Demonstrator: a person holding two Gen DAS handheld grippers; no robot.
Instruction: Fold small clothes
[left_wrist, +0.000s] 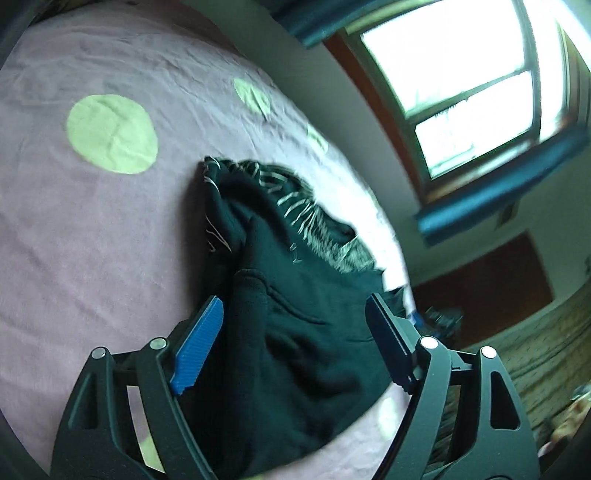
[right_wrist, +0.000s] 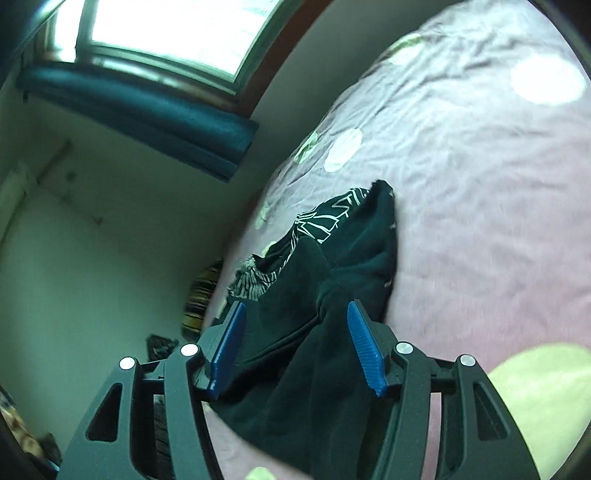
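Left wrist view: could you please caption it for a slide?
Open left hand-held gripper over a dark garment on a pink bedsheet.

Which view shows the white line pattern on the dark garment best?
The right wrist view: the white line pattern on the dark garment is sharp enough there to make out separate crossing lines. In the left wrist view the pattern runs along the garment's far edge but is smeared into streaks by motion blur.

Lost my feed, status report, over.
Left gripper open, right gripper open. Dark garment bunched on pink bedsheet, between both jaws. Nothing blocking.
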